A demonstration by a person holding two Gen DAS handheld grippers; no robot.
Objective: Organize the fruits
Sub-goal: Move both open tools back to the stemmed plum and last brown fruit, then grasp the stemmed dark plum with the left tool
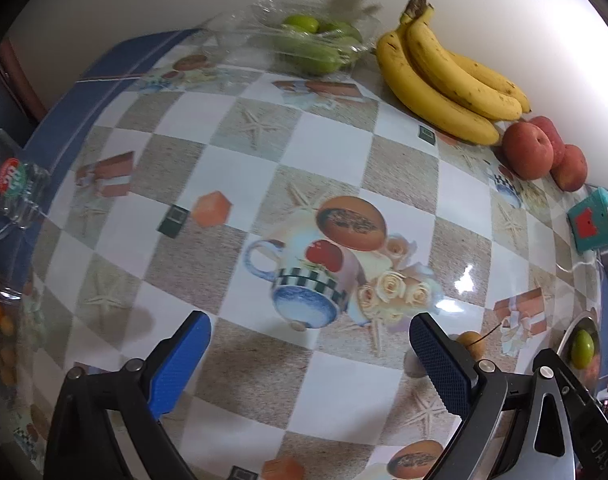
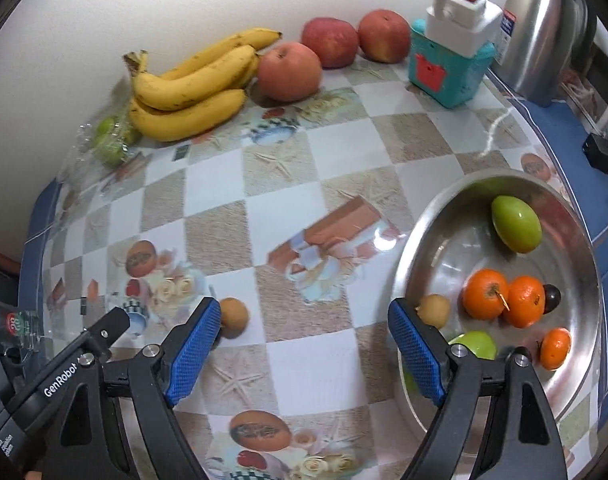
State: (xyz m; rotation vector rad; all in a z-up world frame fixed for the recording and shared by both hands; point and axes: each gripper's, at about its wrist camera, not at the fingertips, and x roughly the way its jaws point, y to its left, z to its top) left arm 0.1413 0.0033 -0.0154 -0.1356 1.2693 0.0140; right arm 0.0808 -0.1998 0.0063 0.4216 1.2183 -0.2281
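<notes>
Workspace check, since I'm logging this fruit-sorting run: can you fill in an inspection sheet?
Surface: patterned tablecloth, glossy, against a white wall.
Job's things: steel bowl holds green fruits, three oranges; bananas, three apples, bagged green fruit by the wall; small brown fruit loose.
Clutter: teal box, kettle.
Grippers: left gripper and right gripper open, empty.
Cables: white cord.
Surroundings: plastic packaging at the table edge.
</notes>
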